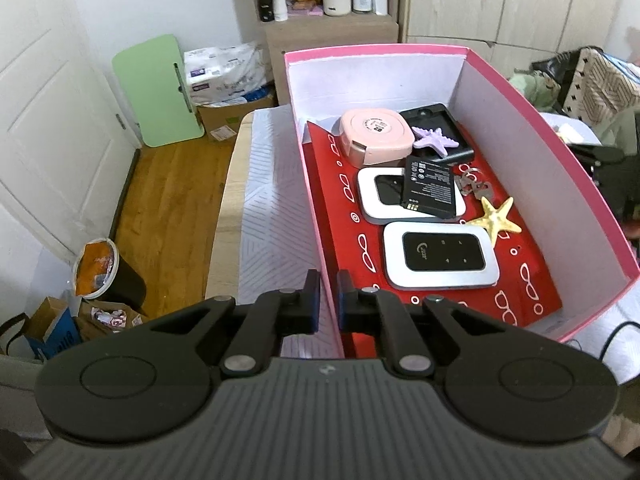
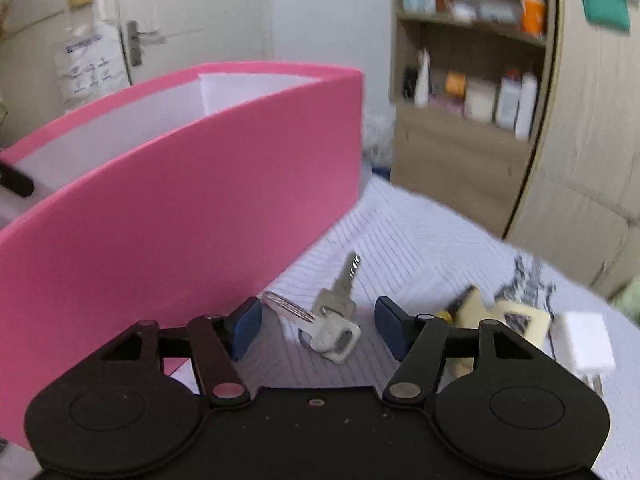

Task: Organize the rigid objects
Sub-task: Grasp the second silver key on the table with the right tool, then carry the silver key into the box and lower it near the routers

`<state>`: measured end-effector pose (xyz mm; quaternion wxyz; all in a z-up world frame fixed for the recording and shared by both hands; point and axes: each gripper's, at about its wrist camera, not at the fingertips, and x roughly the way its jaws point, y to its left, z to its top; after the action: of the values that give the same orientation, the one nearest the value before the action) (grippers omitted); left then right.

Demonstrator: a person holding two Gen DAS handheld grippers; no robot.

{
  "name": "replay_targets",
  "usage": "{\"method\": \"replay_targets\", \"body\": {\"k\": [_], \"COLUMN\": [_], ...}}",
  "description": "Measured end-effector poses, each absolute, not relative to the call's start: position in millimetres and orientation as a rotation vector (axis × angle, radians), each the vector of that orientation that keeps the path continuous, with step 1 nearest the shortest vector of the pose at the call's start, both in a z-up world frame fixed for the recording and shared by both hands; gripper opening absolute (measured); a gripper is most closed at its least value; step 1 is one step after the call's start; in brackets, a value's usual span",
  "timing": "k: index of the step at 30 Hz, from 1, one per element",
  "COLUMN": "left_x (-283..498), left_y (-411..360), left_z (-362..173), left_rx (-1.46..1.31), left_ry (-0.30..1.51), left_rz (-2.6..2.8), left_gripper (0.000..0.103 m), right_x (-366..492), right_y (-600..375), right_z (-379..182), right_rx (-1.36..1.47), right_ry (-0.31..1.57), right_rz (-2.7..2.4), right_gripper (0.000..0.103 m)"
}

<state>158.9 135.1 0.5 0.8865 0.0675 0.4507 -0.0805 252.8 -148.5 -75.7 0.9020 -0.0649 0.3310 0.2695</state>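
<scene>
A pink box (image 1: 540, 148) with white inner walls stands on the white patterned bedcover. It holds two white pocket routers (image 1: 440, 260), a black battery (image 1: 430, 188), a pink case (image 1: 376, 134), a purple starfish (image 1: 434, 142), a yellow starfish (image 1: 496, 216) and small metal pieces (image 1: 474, 186). My left gripper (image 1: 330, 300) is shut on the box's near left wall. In the right wrist view the box's pink outer side (image 2: 180, 220) fills the left. A bunch of silver keys (image 2: 336, 320) lies on the cover between the fingers of my right gripper (image 2: 318, 328), which is open and not touching them.
Right of the keys lie a cream-coloured object (image 2: 516, 320) and a white plug adapter (image 2: 586, 344). A wooden shelf unit (image 2: 472, 80) with bottles stands behind the bed. Left of the bed are wooden floor, a green board (image 1: 160, 92) and a black bin (image 1: 108, 276).
</scene>
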Motion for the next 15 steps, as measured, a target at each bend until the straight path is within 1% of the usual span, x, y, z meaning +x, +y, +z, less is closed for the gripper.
{"method": "replay_targets", "body": {"k": [1, 2, 3, 4, 6, 8, 9, 15], "left_x": [157.6, 157.0, 156.9, 157.2, 157.7, 157.8, 157.6, 156.5], "left_y": [135.4, 135.9, 137.1, 138.2, 140.4, 141.5, 141.2, 135.7], "left_z": [-0.5, -0.7, -0.5, 0.0, 1.0, 1.8, 1.7, 0.7], "left_rx": [0.134, 0.126, 0.114, 0.108, 0.097, 0.088, 0.09, 0.129], "left_ry": [0.931, 0.928, 0.929, 0.93, 0.933, 0.934, 0.933, 0.928], "left_rz": [-0.163, -0.163, -0.163, -0.163, -0.167, -0.177, -0.176, -0.169], "left_gripper": [0.008, 0.008, 0.008, 0.008, 0.008, 0.008, 0.008, 0.008], "right_x": [250.4, 248.1, 246.3, 244.4, 241.2, 237.8, 237.3, 242.4], "right_y": [-148.8, -148.7, -148.4, -148.0, -149.0, -151.9, -154.6, -172.8], "right_z": [-76.5, -75.3, -73.5, -71.6, -68.0, -64.1, -60.3, -47.3], "right_rx": [-0.123, -0.123, -0.119, -0.111, -0.102, -0.091, -0.071, 0.118], "right_ry": [0.673, 0.669, 0.671, 0.679, 0.69, 0.678, 0.677, 0.772], "right_rz": [0.55, 0.542, 0.523, 0.509, 0.494, 0.489, 0.497, 0.549], "right_gripper": [0.064, 0.056, 0.037, 0.028, 0.028, 0.016, 0.013, 0.01]}}
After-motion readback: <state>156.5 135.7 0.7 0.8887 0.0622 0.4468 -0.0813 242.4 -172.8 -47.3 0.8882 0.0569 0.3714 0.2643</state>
